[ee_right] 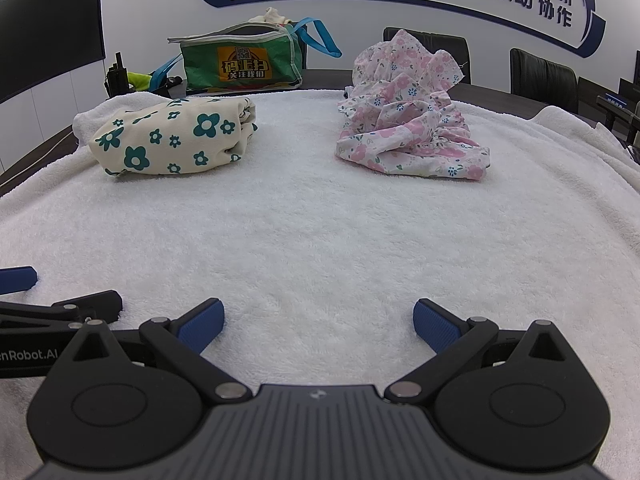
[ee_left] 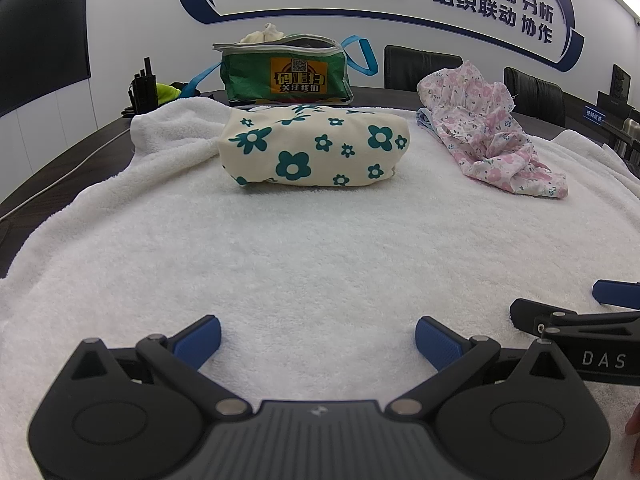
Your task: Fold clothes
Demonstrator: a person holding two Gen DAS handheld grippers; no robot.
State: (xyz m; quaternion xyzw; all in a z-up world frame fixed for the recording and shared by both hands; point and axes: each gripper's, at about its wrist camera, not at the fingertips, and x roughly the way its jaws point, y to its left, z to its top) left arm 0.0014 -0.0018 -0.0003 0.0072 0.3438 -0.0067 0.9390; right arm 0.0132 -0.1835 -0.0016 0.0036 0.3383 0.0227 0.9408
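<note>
Green bag (ee_left: 286,70) behind folded garment (ee_left: 316,146)

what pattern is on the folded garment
Teal flowers on cream, clearest in the left wrist view.

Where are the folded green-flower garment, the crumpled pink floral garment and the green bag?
folded green-flower garment (ee_left: 316,148): left wrist view, top face.
crumpled pink floral garment (ee_right: 408,128): right wrist view, middle folds.
green bag (ee_left: 280,76): left wrist view, front panel.

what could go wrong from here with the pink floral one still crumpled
1. The pink floral garment is a crumpled heap; a pinch may catch several layers.
2. A blue cloth lies under its far edge and could lift too.
3. Both open grippers, left gripper and right gripper, sit close together and might bump.
</note>
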